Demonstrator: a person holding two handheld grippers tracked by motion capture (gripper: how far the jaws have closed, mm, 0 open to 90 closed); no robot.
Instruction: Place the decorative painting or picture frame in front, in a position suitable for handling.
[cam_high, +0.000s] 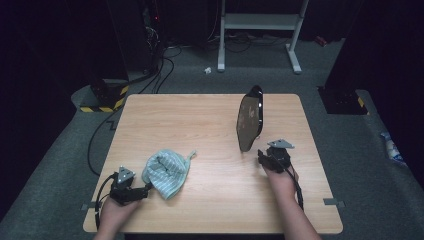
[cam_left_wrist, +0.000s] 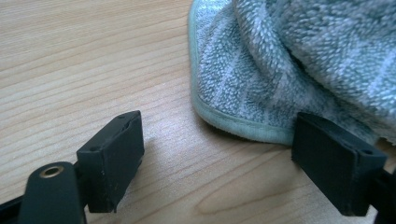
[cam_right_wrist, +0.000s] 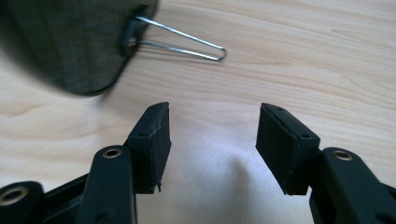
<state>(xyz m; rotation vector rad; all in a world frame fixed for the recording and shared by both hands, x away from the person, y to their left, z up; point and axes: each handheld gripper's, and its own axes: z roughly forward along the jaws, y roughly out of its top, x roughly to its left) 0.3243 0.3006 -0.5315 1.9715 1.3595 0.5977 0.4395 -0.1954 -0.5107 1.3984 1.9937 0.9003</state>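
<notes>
Black mirror (cam_high: 250, 120) stands propped at table's right, freed; your R gripper (cam_right_wrist: 212, 135) spread, empty, just beside. L gripper (cam_left_wrist: 217, 154) spread at towel (cam_high: 167, 172) edge, no pinch yet; wiping's left, I'd judge.

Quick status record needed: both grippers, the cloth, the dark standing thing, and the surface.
left gripper: open, low at the near left of the table, jaws at the cloth's hem, not clamped on it
right gripper: open, nothing between the jaws, just short of the mirror
cloth: pale green striped towel, bunched, lying on the table
mirror: dark oval, standing on edge, propped by a wire stand
table: light wood
</notes>
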